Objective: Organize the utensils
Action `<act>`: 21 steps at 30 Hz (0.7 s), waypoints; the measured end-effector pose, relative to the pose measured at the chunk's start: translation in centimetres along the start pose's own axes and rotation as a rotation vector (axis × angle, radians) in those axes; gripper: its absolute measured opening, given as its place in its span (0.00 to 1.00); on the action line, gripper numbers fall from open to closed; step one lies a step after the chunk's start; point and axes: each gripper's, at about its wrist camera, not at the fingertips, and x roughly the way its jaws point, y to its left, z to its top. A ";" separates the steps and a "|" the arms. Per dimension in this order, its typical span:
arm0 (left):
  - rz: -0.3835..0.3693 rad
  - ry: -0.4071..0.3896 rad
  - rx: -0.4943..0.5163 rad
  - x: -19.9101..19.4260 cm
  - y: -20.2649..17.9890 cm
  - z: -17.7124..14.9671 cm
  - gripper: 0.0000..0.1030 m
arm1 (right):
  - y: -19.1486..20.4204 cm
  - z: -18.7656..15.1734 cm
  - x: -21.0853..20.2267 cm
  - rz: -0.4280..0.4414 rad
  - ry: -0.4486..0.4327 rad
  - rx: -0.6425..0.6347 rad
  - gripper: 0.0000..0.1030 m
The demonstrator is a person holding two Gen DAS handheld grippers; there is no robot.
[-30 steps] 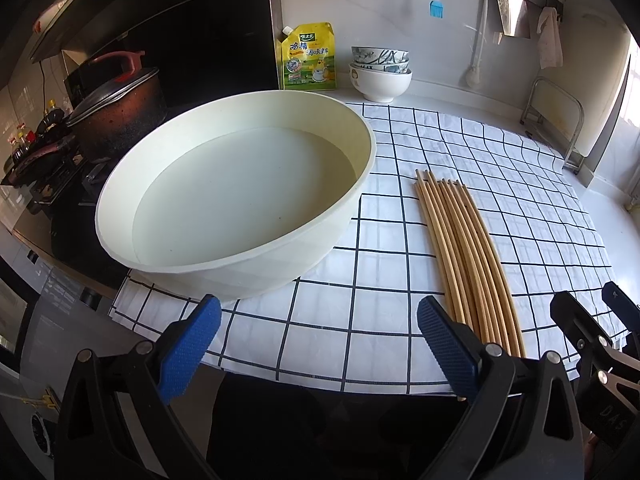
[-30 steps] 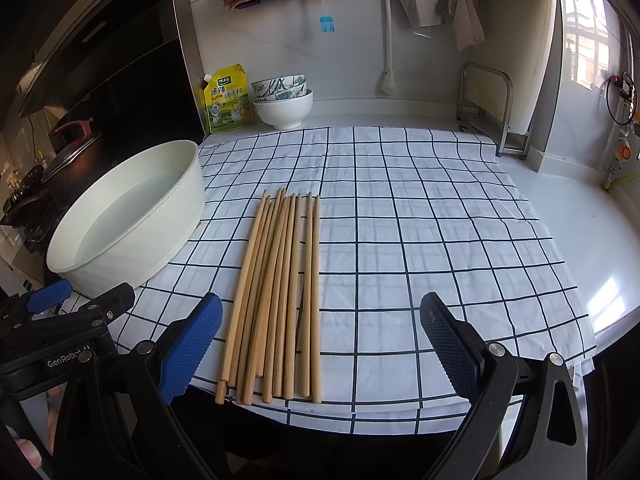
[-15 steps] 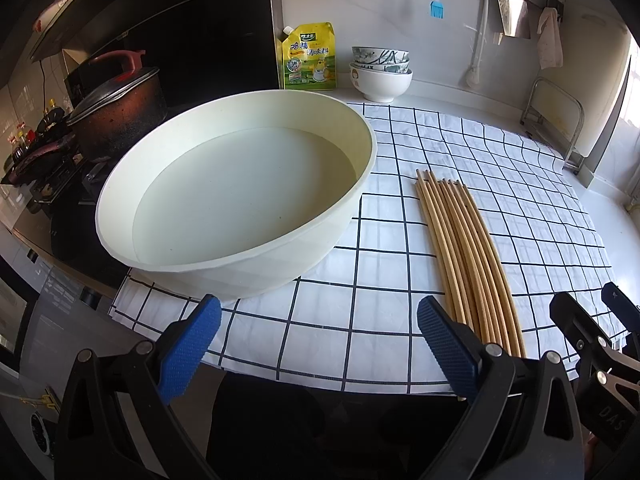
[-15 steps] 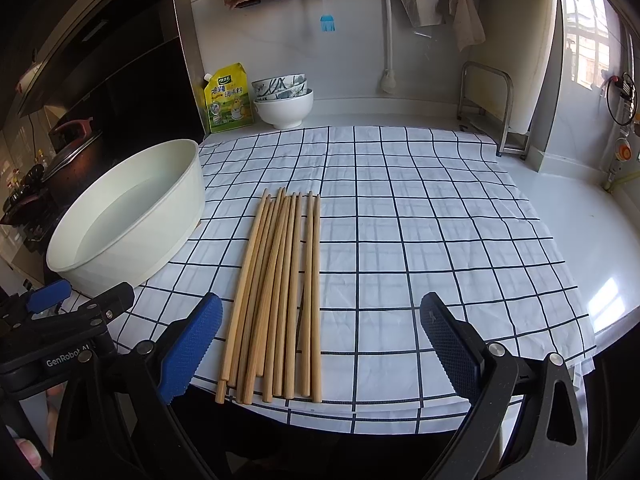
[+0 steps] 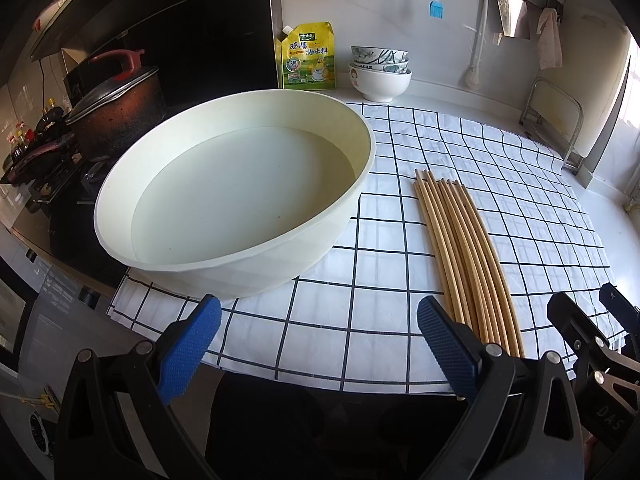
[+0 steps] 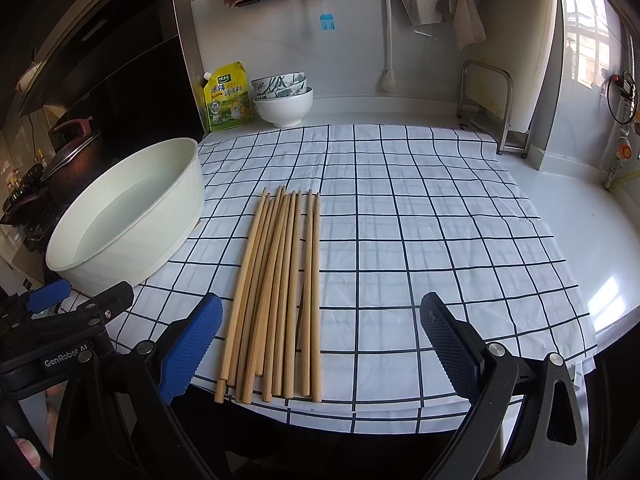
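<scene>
Nothing has moved since the earlier frames. Both black plastic tools hang just off the worktop's near edge, ribbed blue pads spread wide, gripping nothing: the left hand-held gripper [image 5: 318,344] before the basin, the right hand-held gripper [image 6: 320,344] before the chopsticks. Slim, round wooden chopsticks [image 6: 278,292] lie side by side on a white, black-gridded cloth [image 6: 440,240], their thick ends at the near edge. A round, smooth cream basin [image 5: 240,200] holding water sits at the cloth's left edge.
</scene>
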 end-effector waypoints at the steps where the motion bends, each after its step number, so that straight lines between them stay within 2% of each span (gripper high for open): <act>1: 0.000 0.001 0.000 0.0 0.0 0.0 0.94 | 0.0 0.0 0.0 0.000 0.000 0.000 0.92; 15: -0.006 0.007 0.002 0.4 -0.6 -0.2 0.94 | -0.2 -0.1 0.3 -0.002 0.008 0.003 0.92; 21: -0.016 0.012 0.000 1.1 -1.5 -0.3 0.94 | -2.0 0.2 1.0 -0.024 0.022 0.014 0.92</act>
